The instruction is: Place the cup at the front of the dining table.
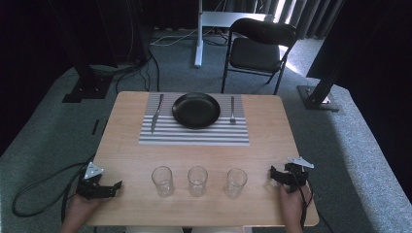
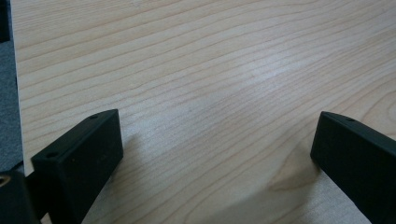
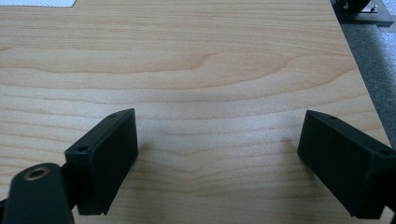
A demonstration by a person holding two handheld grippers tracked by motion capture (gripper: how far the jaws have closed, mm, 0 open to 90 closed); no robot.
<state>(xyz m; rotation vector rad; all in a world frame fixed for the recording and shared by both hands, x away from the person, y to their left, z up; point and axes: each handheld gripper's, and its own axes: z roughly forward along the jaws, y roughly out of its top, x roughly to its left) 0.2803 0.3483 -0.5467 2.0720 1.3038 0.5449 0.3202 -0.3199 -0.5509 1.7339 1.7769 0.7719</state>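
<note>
Three clear glasses stand in a row near the table's front edge: left glass [image 1: 162, 180], middle glass [image 1: 197, 180], right glass [image 1: 235, 182]. Farther back a black plate [image 1: 196, 109] rests on a striped placemat [image 1: 194, 135], with a knife [image 1: 156, 112] to its left and a fork [image 1: 232, 109] to its right. My left gripper [image 1: 112, 187] rests at the front left corner, jaws wide apart over bare wood [image 2: 219, 135]. My right gripper [image 1: 277, 174] sits at the front right, also open with nothing between its jaws [image 3: 219, 144].
The wooden table [image 1: 121, 145] stands on grey carpet. A black folding chair [image 1: 257, 48] is behind the far edge, with a white stand [image 1: 198, 34] and dark posts around. Cables trail on the floor at the left [image 1: 39, 187].
</note>
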